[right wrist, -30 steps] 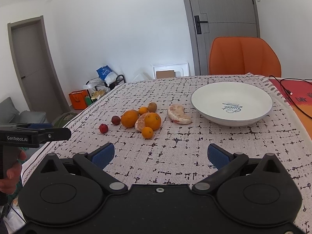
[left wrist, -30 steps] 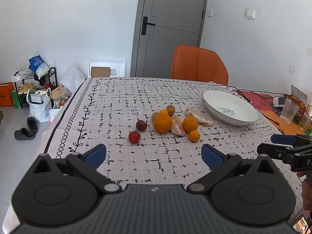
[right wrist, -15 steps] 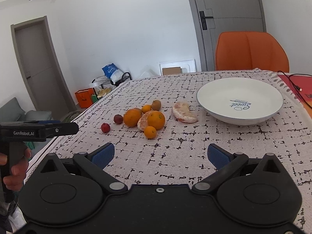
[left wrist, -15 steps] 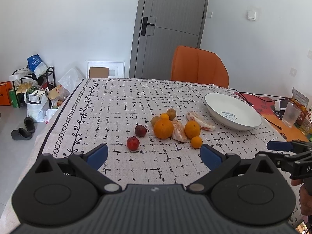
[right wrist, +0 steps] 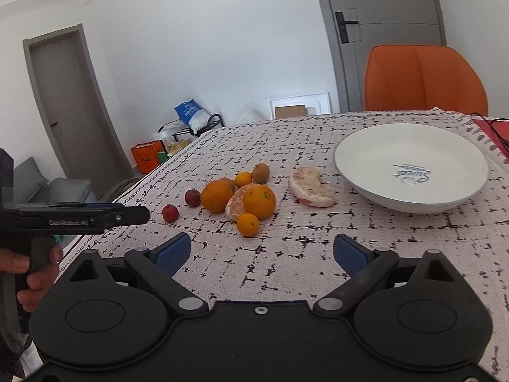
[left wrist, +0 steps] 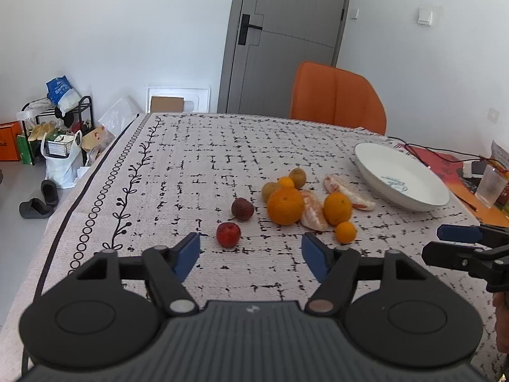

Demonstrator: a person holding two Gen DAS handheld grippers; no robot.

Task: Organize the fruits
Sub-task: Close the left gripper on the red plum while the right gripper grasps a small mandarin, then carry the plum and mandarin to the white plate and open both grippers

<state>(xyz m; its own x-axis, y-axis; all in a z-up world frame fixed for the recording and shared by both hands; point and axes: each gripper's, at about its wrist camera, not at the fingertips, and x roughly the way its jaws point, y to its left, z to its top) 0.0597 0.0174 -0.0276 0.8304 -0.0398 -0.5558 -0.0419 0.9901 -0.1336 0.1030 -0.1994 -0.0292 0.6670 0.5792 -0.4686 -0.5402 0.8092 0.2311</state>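
I have both hand-held grippers over the near edge of the table (left wrist: 197, 159), nothing between their jaws. The left hand-held gripper (left wrist: 250, 252) has just been closing to a middling gap; the right hand-held gripper (right wrist: 261, 252) stands wide, narrowing slightly. The fruits lie clustered mid-table: a small red fruit (left wrist: 228, 234) nearest my left jaws, a big orange (left wrist: 285, 205), peeled citrus segments (right wrist: 310, 187) beside the empty white bowl (right wrist: 410, 162). I judge the round fruits firm but prone to rolling, best pinched across the middle; the segments look soft and tearable. The bowl reads "Sweet"; the left tool's side reads "GenRobot.AI".
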